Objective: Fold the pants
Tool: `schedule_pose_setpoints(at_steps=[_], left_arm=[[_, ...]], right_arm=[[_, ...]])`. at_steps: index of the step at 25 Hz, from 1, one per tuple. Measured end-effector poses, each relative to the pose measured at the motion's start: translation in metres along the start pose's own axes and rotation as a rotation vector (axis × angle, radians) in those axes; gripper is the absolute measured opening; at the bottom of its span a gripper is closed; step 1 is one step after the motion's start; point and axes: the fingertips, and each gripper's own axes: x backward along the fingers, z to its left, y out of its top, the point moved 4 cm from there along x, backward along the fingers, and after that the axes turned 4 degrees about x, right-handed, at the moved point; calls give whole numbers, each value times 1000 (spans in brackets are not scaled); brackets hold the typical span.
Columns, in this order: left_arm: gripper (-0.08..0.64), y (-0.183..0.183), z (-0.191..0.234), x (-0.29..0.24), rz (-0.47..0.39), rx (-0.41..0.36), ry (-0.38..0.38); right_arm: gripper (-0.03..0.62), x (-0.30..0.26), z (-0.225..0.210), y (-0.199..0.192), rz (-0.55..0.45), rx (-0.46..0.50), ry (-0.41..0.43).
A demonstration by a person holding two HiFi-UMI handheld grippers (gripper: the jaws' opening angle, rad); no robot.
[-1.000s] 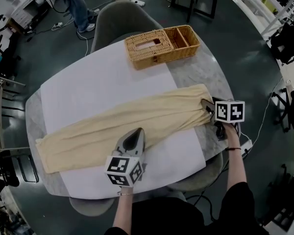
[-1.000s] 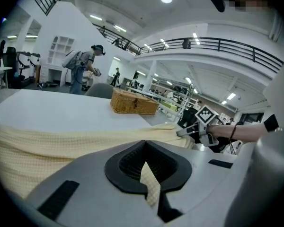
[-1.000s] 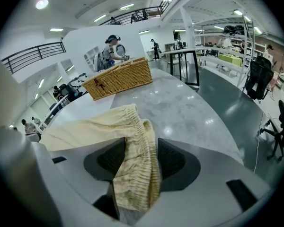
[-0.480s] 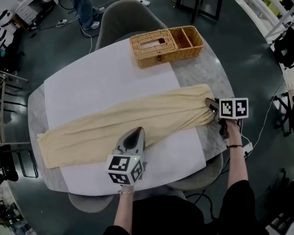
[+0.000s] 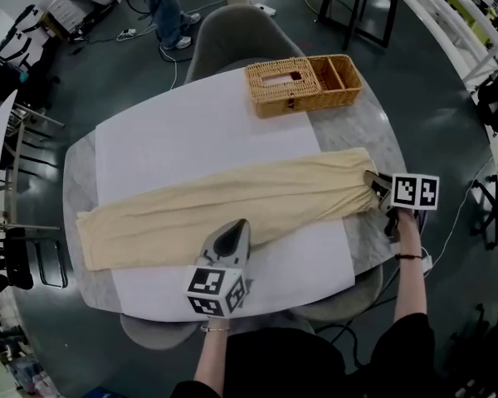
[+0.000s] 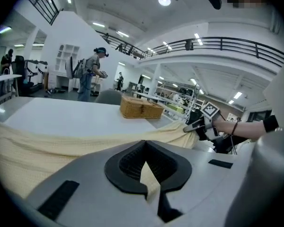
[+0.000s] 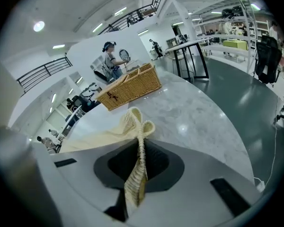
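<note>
The pants (image 5: 224, 210) lie stretched in a long band across the table (image 5: 373, 135). They sit mostly on the white sheet (image 5: 174, 148), with one end reaching the bare marble at your right. It's a soft, cream, ribbed knit, and it looks light and floppy, so expect it to sag and stretch between your two grips rather than hold a line.

Your right tongs (image 5: 373, 181) have just been closing and now pinch that right end; the right gripper view shows the cloth bunching into small loops just past them. Your left tongs (image 5: 235, 229) are pressed together on the near edge about midway along, with a thin fold of cloth caught between.

End and edge are sensible holds. The knit looks grippy, not slick, but so thin a pinch could slip out under a hard pull. The stiff woven basket (image 5: 303, 81) sits well apart at the far side.
</note>
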Motion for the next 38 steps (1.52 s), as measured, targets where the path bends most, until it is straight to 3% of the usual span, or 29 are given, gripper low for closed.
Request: schedule_pose_setpoints(at_steps=[5,7,25,32,38], left_arm=[[14,-2,16,25,-16,10,60],[14,-3,20,34,-23,15,75],[14,3,79,140,-145,61,136],[14,2,102,179,-163,72,117],[14,5,123,214,-194,74,109]], right_arm=[[34,16,16,16,-22,-109,50],[34,24,21,22,-20,-129,34],[34,64,134,51,-115,-65,97],[34,73,185,53,-161,-29,105],[34,79,242,57,-208,-4,193]])
